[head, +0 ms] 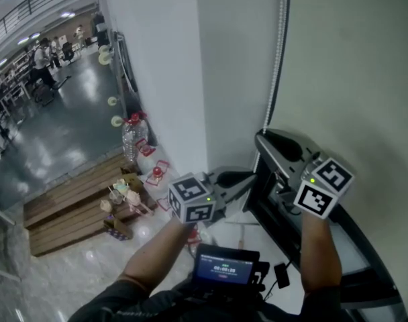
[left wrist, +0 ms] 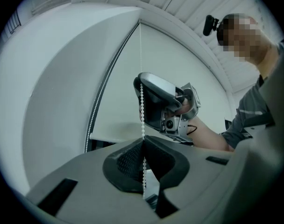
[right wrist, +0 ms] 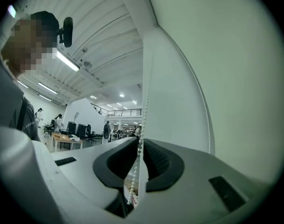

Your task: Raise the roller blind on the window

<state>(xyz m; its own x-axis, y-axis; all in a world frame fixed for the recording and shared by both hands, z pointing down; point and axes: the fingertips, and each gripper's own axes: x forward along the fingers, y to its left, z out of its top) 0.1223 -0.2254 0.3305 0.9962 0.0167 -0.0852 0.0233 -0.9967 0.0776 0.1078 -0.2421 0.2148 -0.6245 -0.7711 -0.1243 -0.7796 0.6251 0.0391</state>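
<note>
Along one chain — left gripper, right gripper.

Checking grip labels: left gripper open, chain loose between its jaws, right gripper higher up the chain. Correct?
Not open. The left gripper is shut on the chain, its pads pinching the beads, as the left gripper view shows. The right gripper is higher up the chain, as you said.
</note>
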